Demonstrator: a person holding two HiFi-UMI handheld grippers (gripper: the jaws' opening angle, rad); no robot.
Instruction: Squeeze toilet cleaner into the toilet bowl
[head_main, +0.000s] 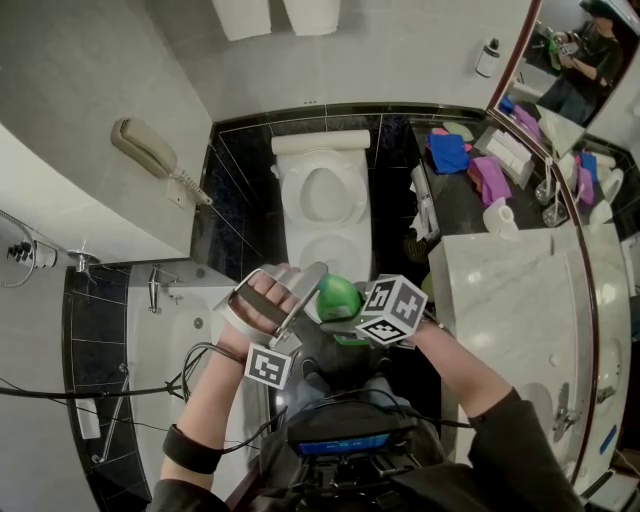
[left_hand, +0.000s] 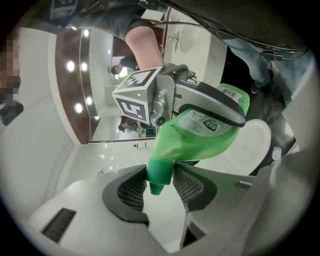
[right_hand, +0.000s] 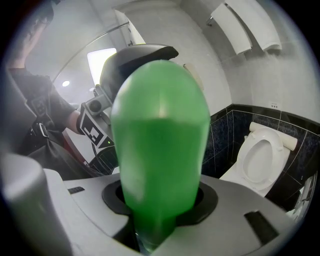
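Green plastic cleaner bottle (right_hand: 160, 125) held mid-air, body clamped in right tongs (right_hand: 161, 202). Long axis runs toward left tongs (left_hand: 160, 186), which pinch green nozzle cap (left_hand: 159, 172). White toilet bowl (head_main: 350, 200) straight ahead beyond bottle, well apart. Left tongs nearer cap.

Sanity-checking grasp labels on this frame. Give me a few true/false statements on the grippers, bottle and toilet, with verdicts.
1. The right gripper's jaws grip the green bottle. True.
2. The left gripper's jaws are empty. False: they are closed on the bottle's cap, which is on the bottle.
3. The toilet has its lid down. False: the bowl is uncovered.
4. A phone hangs on the wall left of the toilet in the head view. True.
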